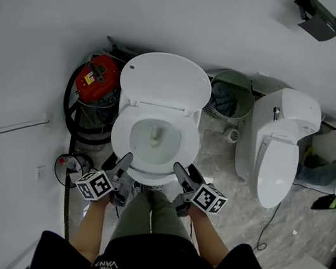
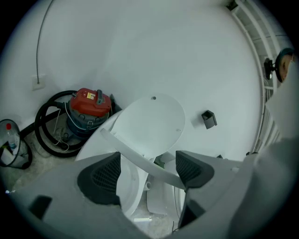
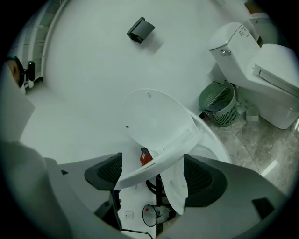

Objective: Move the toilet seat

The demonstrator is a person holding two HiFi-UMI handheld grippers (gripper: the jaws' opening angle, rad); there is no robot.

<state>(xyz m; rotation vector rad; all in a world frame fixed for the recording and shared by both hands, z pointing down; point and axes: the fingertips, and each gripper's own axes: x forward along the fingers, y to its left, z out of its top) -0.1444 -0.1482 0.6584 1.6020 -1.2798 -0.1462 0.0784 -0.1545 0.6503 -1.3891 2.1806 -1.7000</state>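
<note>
Both tools had the front of the toilet seat point(image 1: 148, 175) in hand. The left gripper point(image 1: 121, 164) and right gripper point(image 1: 185, 171) sat side by side at its near rim, close in front of the person's legs. Seen along the left gripper point(image 2: 147, 175), the jaws stood wide, with the white band of the toilet seat point(image 2: 135, 161) running aslant between them and meeting the pads. The right gripper point(image 3: 149, 175) showed the same: wide-set jaws closed across the toilet seat point(image 3: 154, 163). Under the band in both gripper views the bowl's own rim showed apart from it, so the seat appeared lifted off the bowl point(image 1: 154, 138) at its front, hinged at the back. Behind it the lid point(image 1: 167, 79) stood upright by the wall. The step in hand was probably raising the seat. The next move would call for both grippers to rise evenly and arc back about the hinge, without twisting the ring, until it rested on the lid. Farther off stood a red vacuum point(image 1: 99, 76) to the left, and a green basket point(image 1: 231, 97) and a second toilet point(image 1: 279, 144) to the right.
</note>
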